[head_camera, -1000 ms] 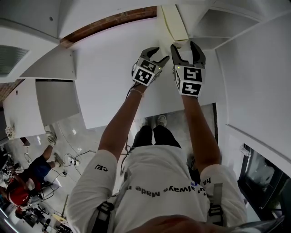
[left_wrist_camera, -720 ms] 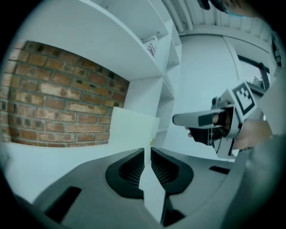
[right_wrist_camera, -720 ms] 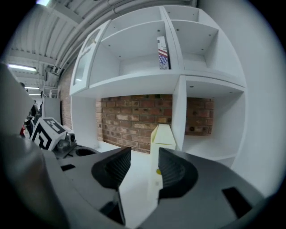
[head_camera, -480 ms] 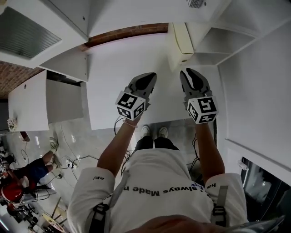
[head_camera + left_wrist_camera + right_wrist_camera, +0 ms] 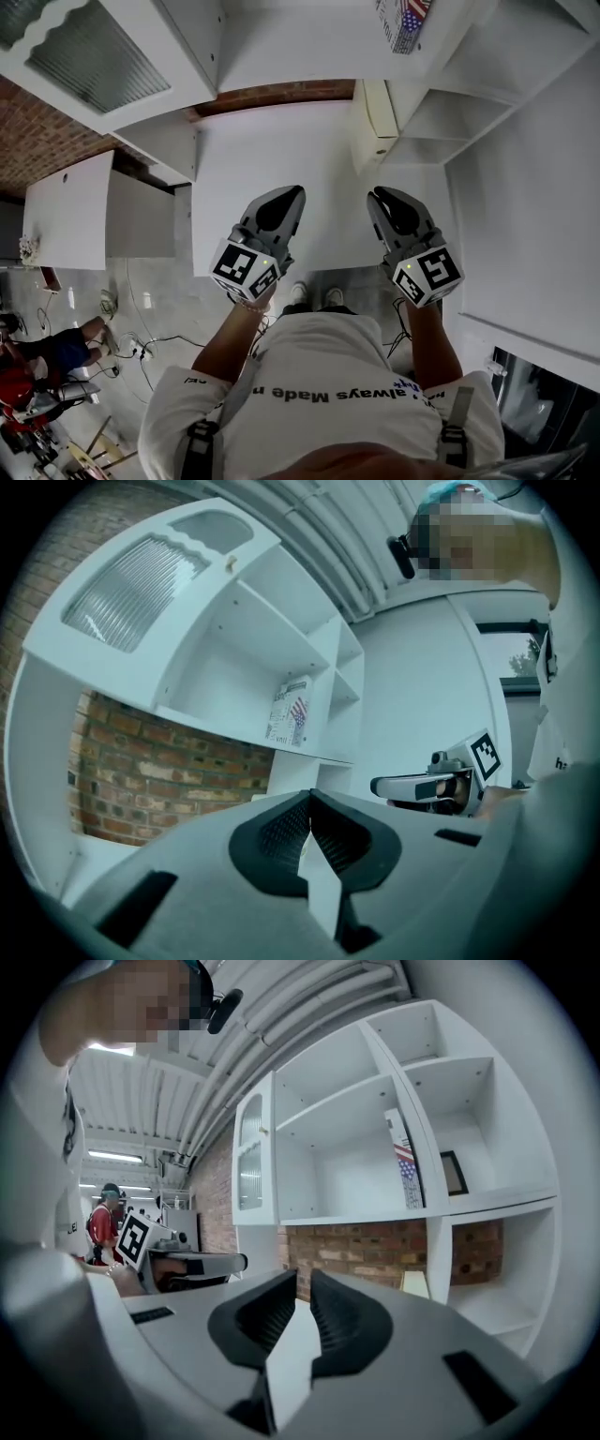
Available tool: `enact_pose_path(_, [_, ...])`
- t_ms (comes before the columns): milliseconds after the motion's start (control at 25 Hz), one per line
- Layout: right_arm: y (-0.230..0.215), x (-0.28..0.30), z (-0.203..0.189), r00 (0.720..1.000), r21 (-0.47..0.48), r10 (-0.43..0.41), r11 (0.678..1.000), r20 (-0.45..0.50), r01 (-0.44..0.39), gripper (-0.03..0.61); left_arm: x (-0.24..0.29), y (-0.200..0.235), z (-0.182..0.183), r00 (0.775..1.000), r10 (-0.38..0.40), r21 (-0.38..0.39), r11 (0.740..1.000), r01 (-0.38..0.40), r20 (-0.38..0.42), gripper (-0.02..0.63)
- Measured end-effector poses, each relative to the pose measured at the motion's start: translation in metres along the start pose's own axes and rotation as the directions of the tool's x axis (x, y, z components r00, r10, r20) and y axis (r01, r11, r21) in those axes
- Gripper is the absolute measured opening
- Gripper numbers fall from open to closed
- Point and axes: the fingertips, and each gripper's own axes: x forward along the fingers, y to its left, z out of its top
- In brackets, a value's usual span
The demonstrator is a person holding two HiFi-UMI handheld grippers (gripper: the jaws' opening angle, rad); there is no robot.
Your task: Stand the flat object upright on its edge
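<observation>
The flat cream object (image 5: 379,105) stands on its edge at the back of the white counter (image 5: 272,159), against the shelf partition. In the right gripper view the cream object (image 5: 414,1283) shows far off, beside the lower shelf bay. My left gripper (image 5: 285,193) and right gripper (image 5: 379,195) hover side by side over the counter's front, well short of the object. Both are shut with nothing between the jaws. In the left gripper view the left gripper (image 5: 310,795) has its pads together. The right gripper (image 5: 305,1277) shows only a thin slit.
White shelves rise behind the counter, with a flag-covered book (image 5: 403,19) upright on one and a small dark frame (image 5: 454,1173) beside it. A glass-door cabinet (image 5: 94,56) hangs at the left. Brick wall lies behind. People (image 5: 52,356) are on the floor at lower left.
Both grippers have pulled back from the cream object toward the counter's front and risen. Their jaws, open a second ago, are now shut and empty. The object stays by the partition.
</observation>
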Motion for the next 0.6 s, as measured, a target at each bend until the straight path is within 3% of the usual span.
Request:
enact_pose_path(320, [0.044,-0.017,0.023,0.998,-0.005,0.067,0.998,0.008,-0.067,0.043,-0.036,-0.016,0.025,0.999,0.032,0.009,0.999,-0.033,0.021,0.011])
enact_pose_path(600, [0.062,-0.035,0.028,0.997,-0.003,0.079,0.997,0.006,-0.079,0.043,-0.060,-0.029,0.035,0.998,0.049,0.015,0.999,-0.049,0.046,0.011])
